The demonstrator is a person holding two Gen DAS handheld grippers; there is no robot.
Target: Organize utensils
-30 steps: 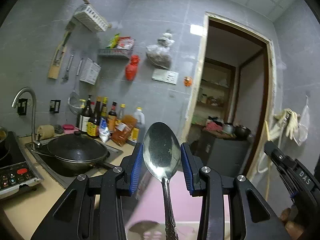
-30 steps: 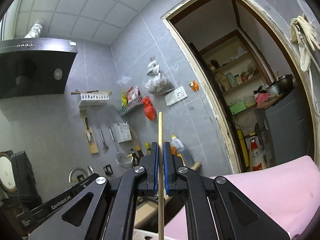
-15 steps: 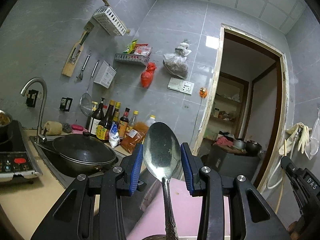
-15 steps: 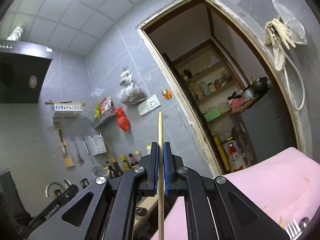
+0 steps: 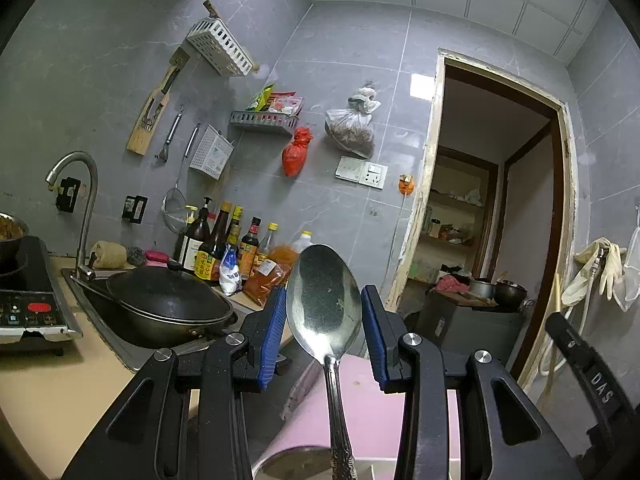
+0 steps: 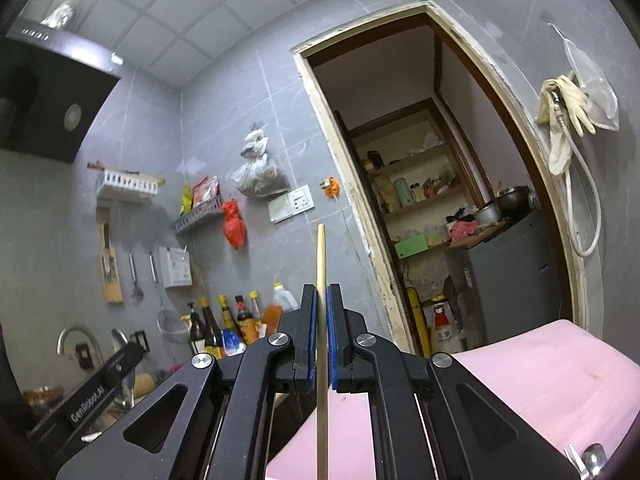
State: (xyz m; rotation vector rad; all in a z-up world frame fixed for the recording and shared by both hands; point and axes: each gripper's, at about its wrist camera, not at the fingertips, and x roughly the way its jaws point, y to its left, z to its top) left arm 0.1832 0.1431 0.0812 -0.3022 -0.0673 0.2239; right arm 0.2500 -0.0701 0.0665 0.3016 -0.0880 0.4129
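Looking along the left gripper [image 5: 324, 336], a metal spoon [image 5: 325, 304] stands upright between its blue pads [image 5: 273, 336], bowl up, handle running down to 6 o'clock out of frame. The fingers sit spread with the bowl filling the gap; the left pad looks about touching the bowl's edge, the right one has a thin sliver of gap, so I honestly can't tell if it's actually clamped or where the handle is held lower down. Over at 9 o'clock there's a black wok [image 5: 168, 300] sitting in the sink under a curved faucet [image 5: 80, 200], an induction cooker [image 5: 32, 312] near the left edge, and a row of sauce bottles [image 5: 224, 248] against the grey tile wall. Pink surface [image 5: 376, 412] at 6 o'clock, doorway [image 5: 492, 208] toward 3 o'clock.

Right gripper [image 6: 322, 340] is pressed together on a thin wooden chopstick [image 6: 321, 264], which pokes straight up toward 12 o'clock past the fingertips and also runs down out of the bottom of the frame. The same pink surface [image 6: 520, 392] is at 4 o'clock, with a fork tip [image 6: 573, 455] and another spoon end [image 6: 594, 453] peeking in at the 5 o'clock corner. The other gripper's black body shows at 8 o'clock.
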